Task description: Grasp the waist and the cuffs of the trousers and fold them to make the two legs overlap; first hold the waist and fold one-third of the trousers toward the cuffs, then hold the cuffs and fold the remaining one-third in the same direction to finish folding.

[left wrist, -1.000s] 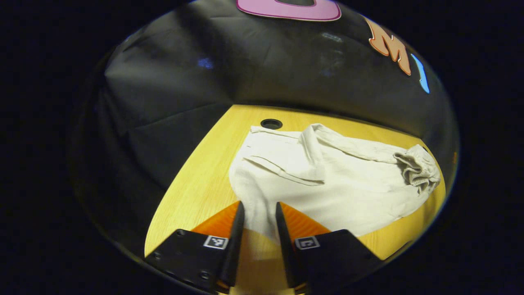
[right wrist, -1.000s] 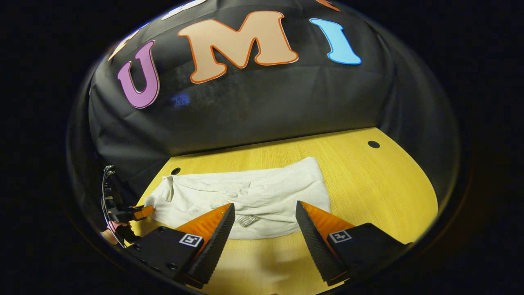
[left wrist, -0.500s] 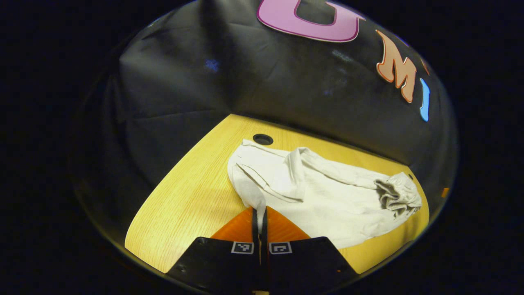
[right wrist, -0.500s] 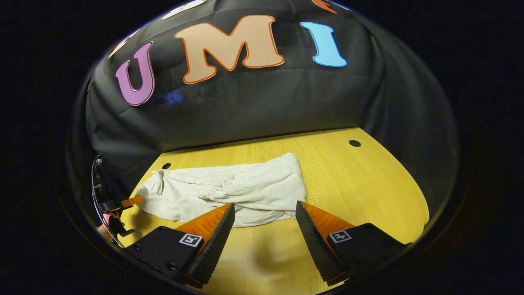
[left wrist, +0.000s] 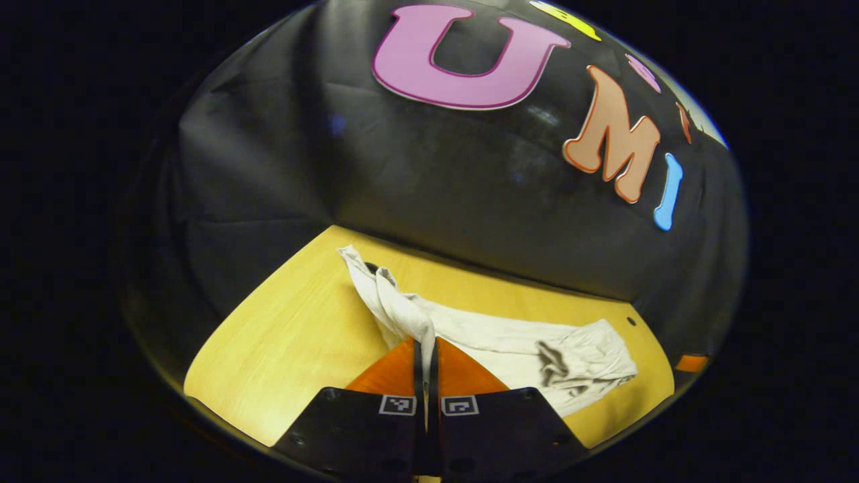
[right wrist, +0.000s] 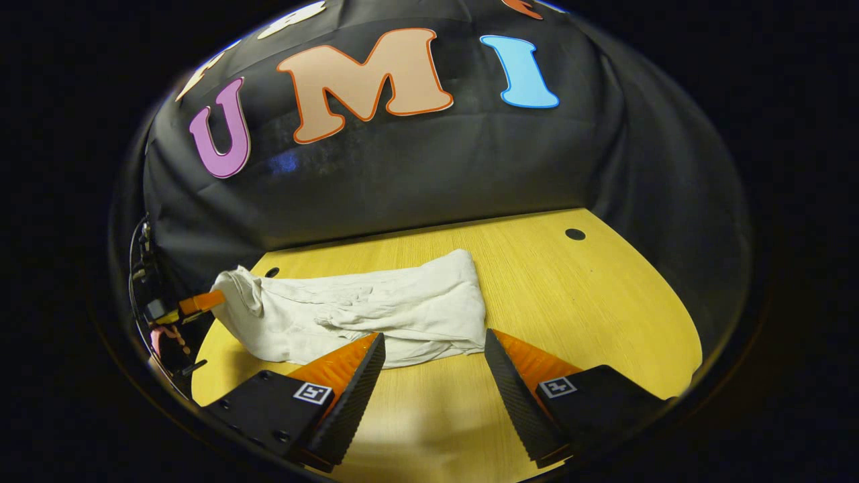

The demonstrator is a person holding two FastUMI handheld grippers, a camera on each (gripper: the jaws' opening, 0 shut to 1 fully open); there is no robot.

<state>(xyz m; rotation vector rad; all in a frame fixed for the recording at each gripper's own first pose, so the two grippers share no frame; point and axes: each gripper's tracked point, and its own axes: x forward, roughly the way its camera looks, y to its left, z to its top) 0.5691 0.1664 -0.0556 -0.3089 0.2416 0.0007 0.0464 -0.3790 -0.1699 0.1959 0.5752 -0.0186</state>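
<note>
Booth with black cloth wall; yellow wood-grain surface [right wrist: 590, 295] with small round holes near its far edge. Pale trousers [right wrist: 376, 312] on the surface, stretched across it sideways as seen in the right gripper view, wrinkled, one end bunched.

Left gripper [left wrist: 425, 355]: jaws closed tight on a pinch of trouser cloth, both fingers pressing it, the fabric rising in a ridge from the grip toward the far corner. Same gripper seen at the left edge of the right gripper view [right wrist: 194, 303], held at the left end of the trousers, that end lifted off the surface.

Right gripper [right wrist: 433, 365]: jaws wide apart, holding nothing, just above the bare surface, near edge of the trousers right in front of the fingertips, slightly toward the left finger. Right end of the trousers just beyond the gap.

Gathered, elastic-looking end [left wrist: 584, 359] at far right in the left gripper view; waist or cuff not certain from here.

Key relation: long axis of the trousers crosswise to the right gripper's pointing direction; left end already held, right end free and nearest the right gripper.

Judgement: leg-overlap fold under way; next likely a short forward reach and close of the right jaws on the near right edge. Risk: catching only the top layer.
</note>
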